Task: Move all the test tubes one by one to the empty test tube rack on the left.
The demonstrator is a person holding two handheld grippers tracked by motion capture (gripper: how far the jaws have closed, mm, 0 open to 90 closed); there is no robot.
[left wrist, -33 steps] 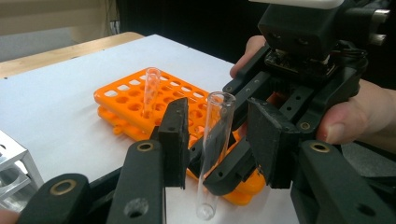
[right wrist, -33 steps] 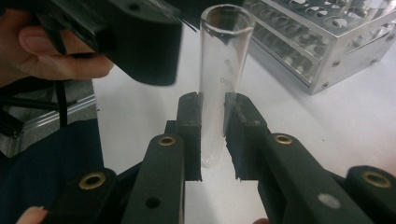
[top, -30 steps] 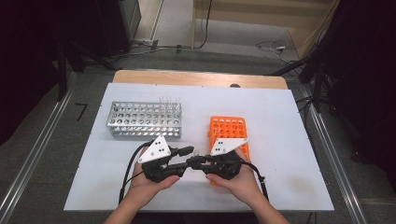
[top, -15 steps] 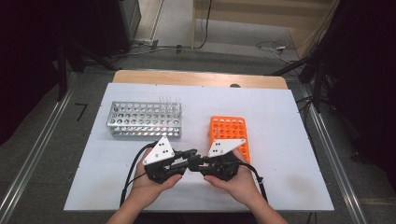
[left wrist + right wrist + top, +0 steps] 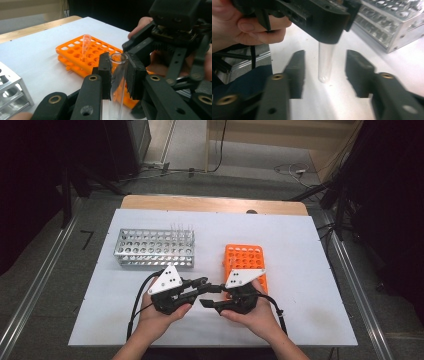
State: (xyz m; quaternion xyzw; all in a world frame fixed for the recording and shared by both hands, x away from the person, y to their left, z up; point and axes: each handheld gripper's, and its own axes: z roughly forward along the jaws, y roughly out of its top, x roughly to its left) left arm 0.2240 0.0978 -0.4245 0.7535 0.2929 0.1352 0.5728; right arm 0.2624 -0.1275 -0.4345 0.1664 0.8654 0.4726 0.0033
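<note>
Low centre of the high view: two hands meet over the white desk [image 5: 300, 250], grippers tip to tip.

Left gripper [image 5: 117, 75]: fingers [image 5: 105, 75] clamped on a clear test tube [image 5: 117, 82] just below its open rim, pads pressing both sides. In the left gripper view the tube stands near upright at centre frame.

Right gripper [image 5: 324, 72]: fingers [image 5: 358, 72] have just been opening. They stand apart on either side of the tube's rounded bottom end, with a gap to each, no contact. The tube hangs down from the left gripper at the top of the right gripper view, its bottom above the desk.

Behind, right of centre in the high view: orange rack [image 5: 245, 265] lying on the desk, one tube [image 5: 85, 47] standing in it.

Farther, upper left of the desk: metal rack [image 5: 156, 247] with a few clear tubes at its right end.
</note>
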